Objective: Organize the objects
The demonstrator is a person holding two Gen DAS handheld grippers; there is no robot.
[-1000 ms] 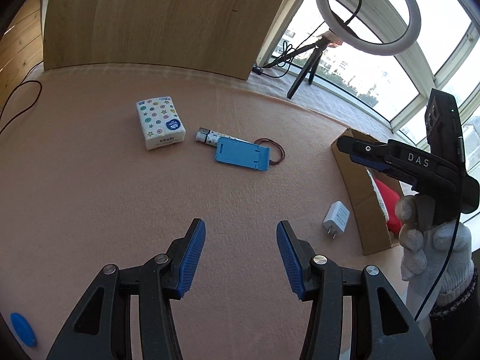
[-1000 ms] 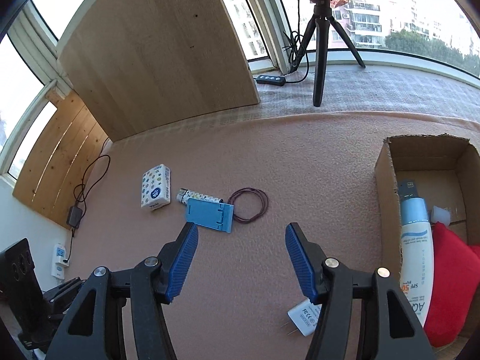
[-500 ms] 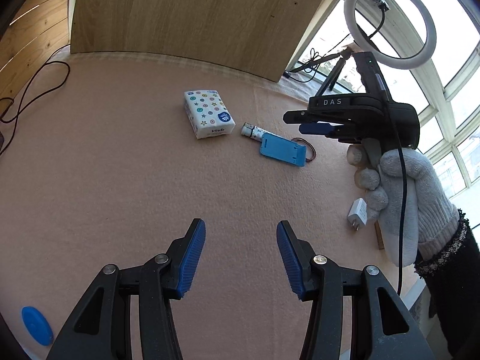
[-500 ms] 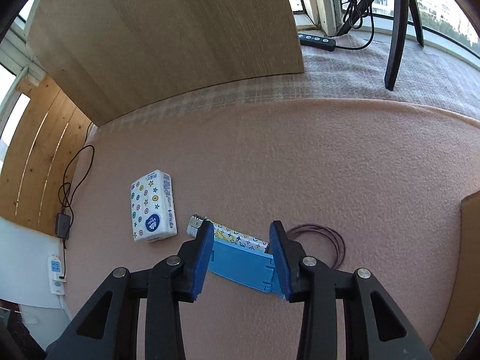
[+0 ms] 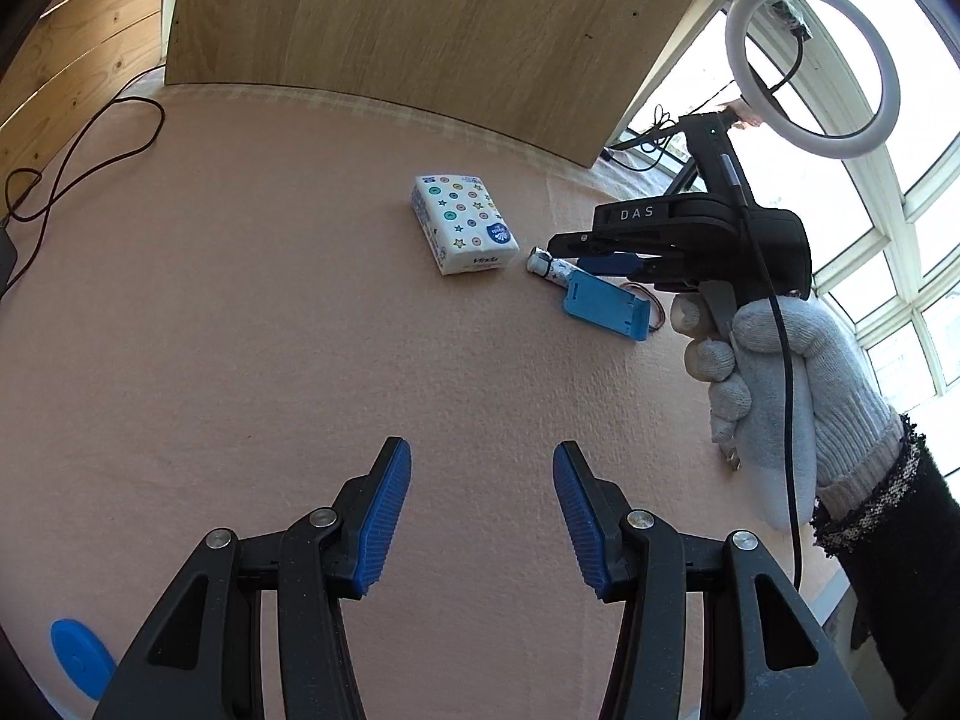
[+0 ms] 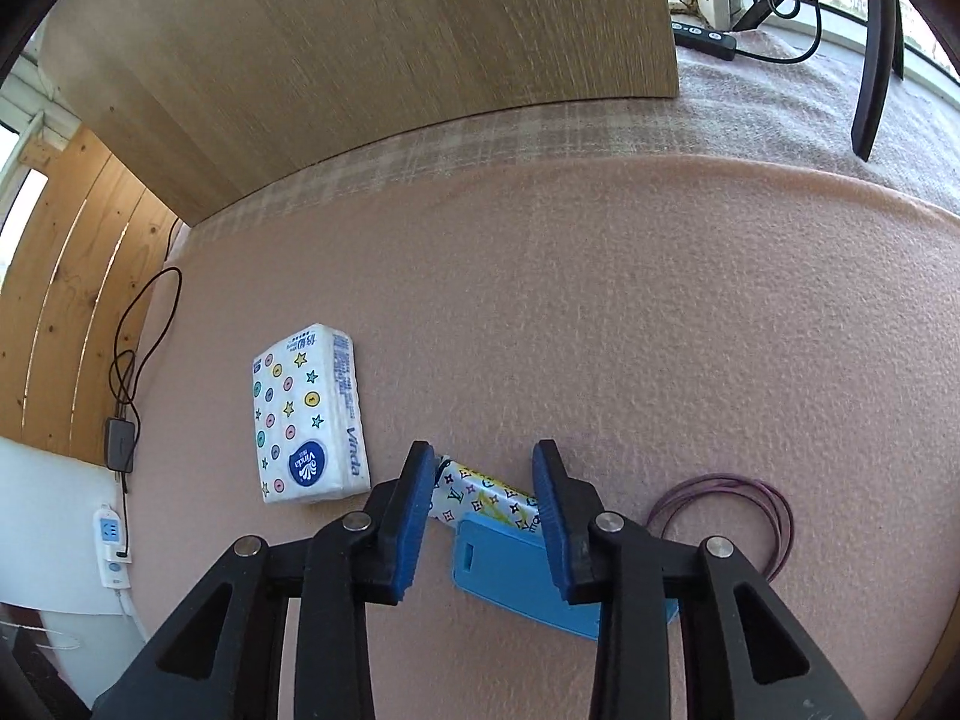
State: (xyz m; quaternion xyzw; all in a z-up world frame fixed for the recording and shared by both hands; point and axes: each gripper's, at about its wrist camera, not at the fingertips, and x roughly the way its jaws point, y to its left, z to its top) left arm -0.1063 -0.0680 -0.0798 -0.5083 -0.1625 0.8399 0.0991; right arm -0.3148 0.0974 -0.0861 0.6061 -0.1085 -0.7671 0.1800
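Over the pink mat (image 6: 600, 300), right gripper (image 6: 483, 498) jaws apart astride patterned tube (image 6: 486, 495), left gripper (image 5: 482, 510) jaws wide, empty.

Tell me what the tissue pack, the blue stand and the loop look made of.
Tissue pack: glossy printed plastic film, soft, rounded corners. Blue stand: rigid matte plastic, moulded slot. Loop: thin, dark purplish; rubber or elastic cord, unclear which.

On the tabletop (image 6: 600, 312), the tissue pack (image 6: 309, 414) lies left of the patterned tube (image 6: 480, 492). The flat stand (image 6: 510, 576) rests just before the tube, overlapping its near edge. A cord loop (image 6: 720, 510) lies right of both. The wooden board (image 6: 372, 54) stands behind them all. The right claw (image 6: 483, 480) straddles the tube (contact cannot be told). The left claw (image 5: 482, 516) hangs over bare tabletop, well before the group.
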